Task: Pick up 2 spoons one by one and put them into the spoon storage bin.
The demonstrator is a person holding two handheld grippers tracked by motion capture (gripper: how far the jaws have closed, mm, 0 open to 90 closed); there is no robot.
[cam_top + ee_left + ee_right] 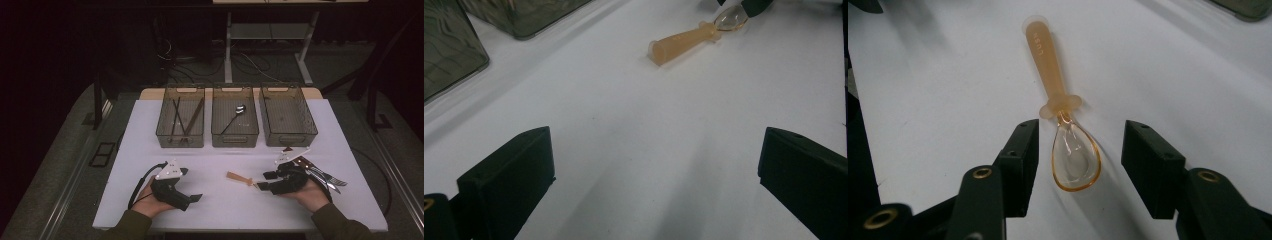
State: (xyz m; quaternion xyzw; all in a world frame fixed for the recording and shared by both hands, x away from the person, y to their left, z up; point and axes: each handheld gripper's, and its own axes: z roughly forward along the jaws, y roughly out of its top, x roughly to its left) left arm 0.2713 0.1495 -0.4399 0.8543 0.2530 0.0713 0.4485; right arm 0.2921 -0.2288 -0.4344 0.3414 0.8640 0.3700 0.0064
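Observation:
An orange-handled spoon (239,178) with a clear bowl lies flat on the white table (225,205), right of centre. My right gripper (265,181) is open, its jaws standing on either side of the spoon's bowl (1075,157) without touching it. The handle (1048,70) points away from the right gripper (1081,137). At the front left my left gripper (191,184) rests low over the table, open and holding nothing. In the left gripper view the spoon (684,40) lies well ahead of the left gripper (656,150).
Three smoky plastic bins stand in a row at the back: the left bin (180,140) holds chopsticks (182,117), the middle bin (235,139) a metal spoon (235,116), and the right bin (289,137) looks bare. Metal cutlery (325,176) lies just right of my right hand.

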